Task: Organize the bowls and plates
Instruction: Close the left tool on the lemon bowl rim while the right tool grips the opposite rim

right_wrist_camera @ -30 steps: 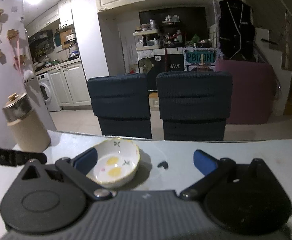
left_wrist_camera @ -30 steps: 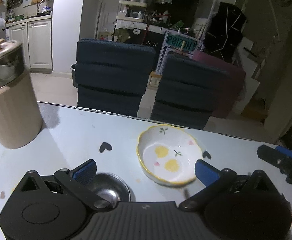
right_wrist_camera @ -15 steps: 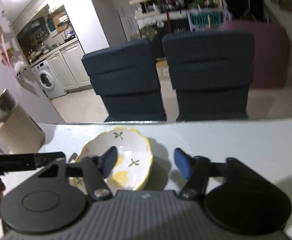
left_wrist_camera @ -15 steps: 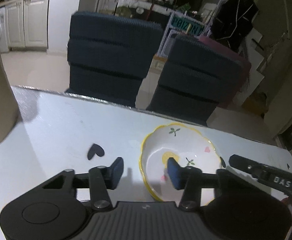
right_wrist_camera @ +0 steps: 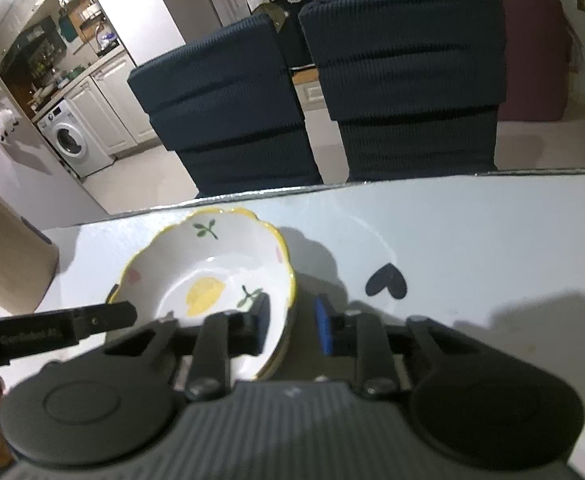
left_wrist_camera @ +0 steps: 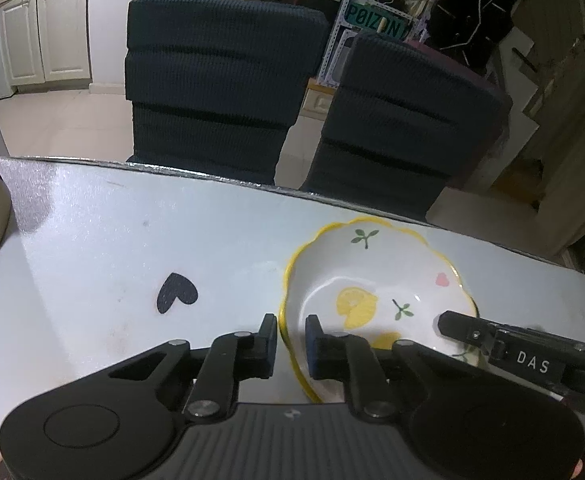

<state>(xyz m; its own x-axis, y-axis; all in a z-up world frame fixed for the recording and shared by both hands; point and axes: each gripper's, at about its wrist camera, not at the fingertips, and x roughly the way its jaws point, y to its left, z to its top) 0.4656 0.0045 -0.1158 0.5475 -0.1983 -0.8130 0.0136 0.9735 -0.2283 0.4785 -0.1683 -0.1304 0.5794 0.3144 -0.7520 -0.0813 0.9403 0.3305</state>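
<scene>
The bowl [left_wrist_camera: 376, 304], white with a wavy yellow rim and painted lemon slices, leaf sprigs and a pink heart, sits on the pale table [left_wrist_camera: 132, 240], toward its far edge.

At the bowl's left rim, the left gripper [left_wrist_camera: 291, 340] has one finger outside the wall and the other inside, so the rim runs between them. Its jaws are closing, with only a narrow gap left; whether the pads already press on the rim cannot be told.

At the bowl's right rim, the right gripper [right_wrist_camera: 288, 322] straddles the wall the same way, left finger inside the bowl and right finger outside. Its jaws are closing too, and contact with the rim is likewise unclear. Each gripper's finger shows in the other's view, reaching over the bowl's opposite side.

Left of the bowl, a dark heart mark [left_wrist_camera: 176, 292] lies on the table; another heart mark [right_wrist_camera: 386, 282] lies to its right. Beyond the bowl, past the table's far edge, stand two dark blue ribbed chairs [left_wrist_camera: 220, 76]. Far left of the bowl stands a beige container [right_wrist_camera: 8, 264].
</scene>
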